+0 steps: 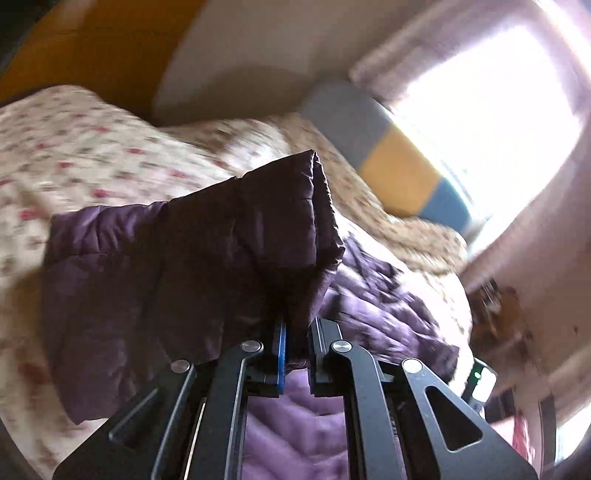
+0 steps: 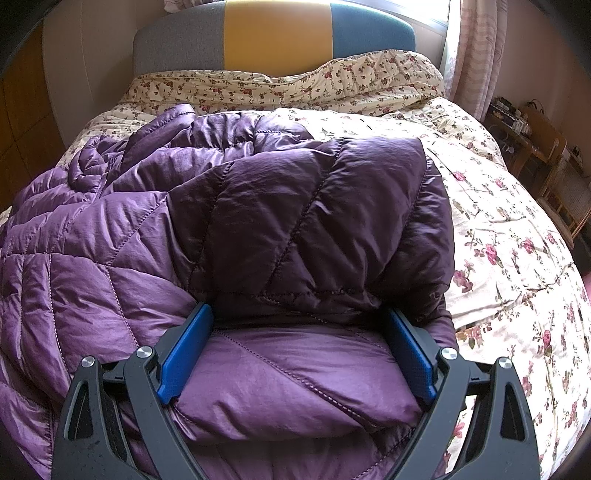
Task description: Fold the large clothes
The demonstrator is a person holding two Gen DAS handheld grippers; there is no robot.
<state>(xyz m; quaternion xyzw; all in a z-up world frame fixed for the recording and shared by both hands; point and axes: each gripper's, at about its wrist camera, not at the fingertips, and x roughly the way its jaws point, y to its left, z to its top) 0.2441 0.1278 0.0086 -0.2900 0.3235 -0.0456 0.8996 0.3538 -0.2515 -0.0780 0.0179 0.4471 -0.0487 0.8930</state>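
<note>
A purple quilted puffer jacket (image 2: 236, 221) lies spread on a bed. In the right wrist view, my right gripper (image 2: 295, 350) is open, its blue pads (image 2: 184, 350) standing wide apart on either side of a folded-over part of the jacket near its front edge. In the left wrist view, my left gripper (image 1: 295, 343) is shut on a fold of the jacket (image 1: 207, 251) and holds it lifted above the bed, so the fabric hangs over the fingers. That view is blurred.
The bed has a floral quilt (image 2: 498, 229) and a grey, yellow and blue headboard (image 2: 277, 33). A curtained window (image 2: 476, 55) is at the right. A wooden table and chair (image 2: 543, 147) stand beside the bed on the right.
</note>
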